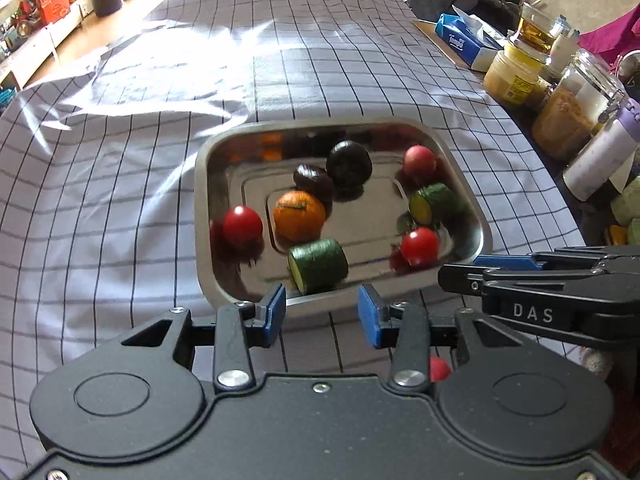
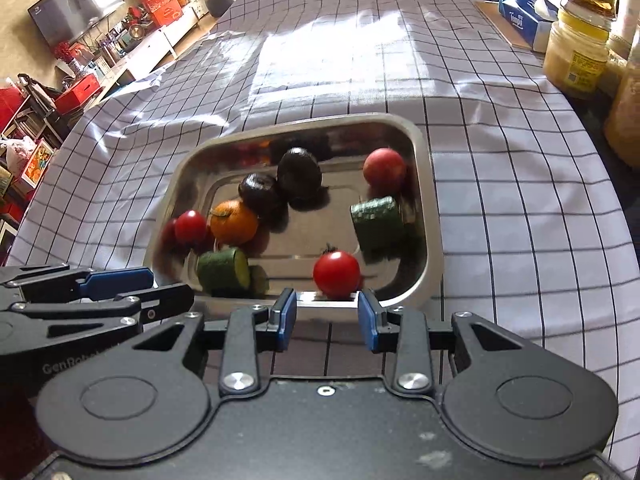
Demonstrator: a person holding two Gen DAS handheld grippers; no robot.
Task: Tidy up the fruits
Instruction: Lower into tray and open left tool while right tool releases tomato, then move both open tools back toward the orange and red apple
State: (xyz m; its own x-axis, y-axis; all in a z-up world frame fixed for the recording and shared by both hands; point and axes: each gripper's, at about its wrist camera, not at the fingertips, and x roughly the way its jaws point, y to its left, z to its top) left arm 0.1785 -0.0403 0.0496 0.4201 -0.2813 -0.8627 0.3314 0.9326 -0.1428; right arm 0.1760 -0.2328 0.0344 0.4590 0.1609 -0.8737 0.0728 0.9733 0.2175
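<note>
A steel tray (image 1: 468, 208) (image 2: 434, 240) lies on the checked tablecloth and holds several fruits: an orange (image 1: 299, 216) (image 2: 234, 222), two red tomatoes (image 1: 242, 226) (image 1: 420, 246) (image 2: 336, 274) (image 2: 191, 227), two dark plums (image 1: 349, 164) (image 2: 299, 174), a reddish fruit (image 1: 419, 162) (image 2: 384, 170) and two green cucumber pieces (image 1: 318, 266) (image 2: 378, 224) (image 2: 222, 272). My left gripper (image 1: 322, 314) is open and empty just short of the tray's near rim. My right gripper (image 2: 327, 318) is open and empty at the near rim, by a tomato.
Jars (image 1: 516, 76) (image 2: 576, 60), a blue tissue pack (image 1: 464, 46) (image 2: 524, 16) and bottles (image 1: 600, 156) line the table's right edge. A small red thing (image 1: 439, 369) lies under the left gripper. The other gripper shows beside each view (image 1: 560, 280) (image 2: 92, 288).
</note>
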